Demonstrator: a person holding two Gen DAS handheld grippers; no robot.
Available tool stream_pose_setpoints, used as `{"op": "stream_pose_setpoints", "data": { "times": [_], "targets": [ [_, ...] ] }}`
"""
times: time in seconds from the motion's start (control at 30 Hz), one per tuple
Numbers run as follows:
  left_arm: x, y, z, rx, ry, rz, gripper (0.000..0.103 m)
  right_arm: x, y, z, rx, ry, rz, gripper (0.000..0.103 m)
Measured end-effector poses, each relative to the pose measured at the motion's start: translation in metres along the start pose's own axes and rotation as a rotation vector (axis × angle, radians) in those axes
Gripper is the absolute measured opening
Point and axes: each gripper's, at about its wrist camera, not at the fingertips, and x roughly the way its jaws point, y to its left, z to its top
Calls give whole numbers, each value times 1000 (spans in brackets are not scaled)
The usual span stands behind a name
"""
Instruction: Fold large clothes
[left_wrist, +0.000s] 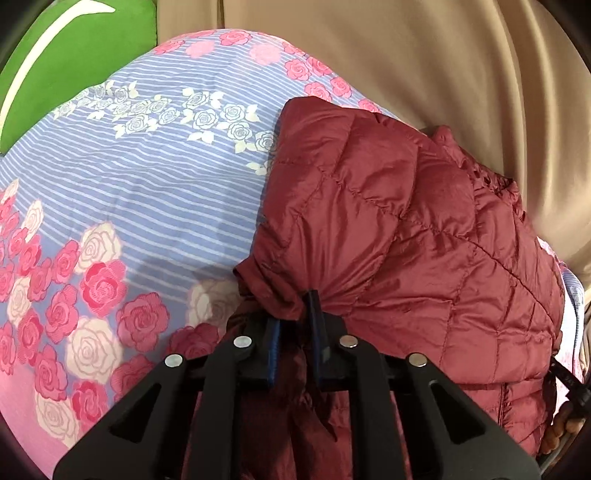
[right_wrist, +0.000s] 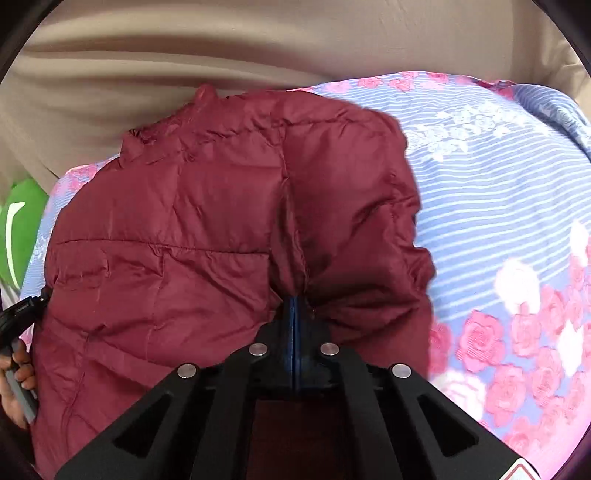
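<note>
A maroon quilted puffer jacket (left_wrist: 406, 240) lies on a flowered bedspread (left_wrist: 147, 184). My left gripper (left_wrist: 295, 310) is shut on a bunched edge of the jacket at its near left corner, and fabric spills out between the fingers. In the right wrist view the jacket (right_wrist: 184, 221) fills the middle, with one side folded over along a crease. My right gripper (right_wrist: 294, 301) has its fingers pressed together on a thin fold of the jacket, where the creases gather at its tip.
The bedspread (right_wrist: 498, 203) is blue-striped with pink and white roses. Beige cloth (left_wrist: 443, 74) hangs behind the bed. A green cushion (left_wrist: 74, 44) sits at the far corner. A person's hand (right_wrist: 18, 365) holding the other gripper shows at the left edge.
</note>
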Motion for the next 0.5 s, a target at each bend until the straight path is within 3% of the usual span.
{"op": "stream_pose_setpoints", "data": {
  "times": [0.13, 0.17, 0.2, 0.23, 0.27, 0.3, 0.4, 0.43, 0.47, 0.5],
  "targets": [
    [-15, 12, -6, -31, -12, -26, 18, -39, 0, 0, 24, -88, -13, 11],
    [-24, 16, -9, -37, -8, -37, 32, -47, 1, -2, 14, -91, -31, 16],
    [-32, 22, -12, -47, 2, -46, 50, -55, -2, -8, 8, -81, -46, 31],
    [-43, 30, -17, -65, 16, -67, 57, -62, -6, -16, 10, -67, -61, 43],
    [-55, 39, -23, -76, 29, -81, 69, -67, -11, -25, 12, -51, -74, 45],
    [-65, 46, -30, -75, 50, -81, 74, -66, -14, -32, 10, -28, -83, 47],
    [-75, 53, -50, -37, 124, -77, 73, -75, -29, -72, 23, 72, -49, 51],
    [-81, 51, -58, 11, 116, -75, 72, -76, -31, -87, 33, 104, -30, 51],
    [-84, 47, -64, 56, 119, -49, 64, -79, -32, -97, 33, 100, -28, 51],
    [-87, 42, -70, 95, 122, -24, 47, -84, -30, -104, 17, 88, -43, 39]
  ]
}}
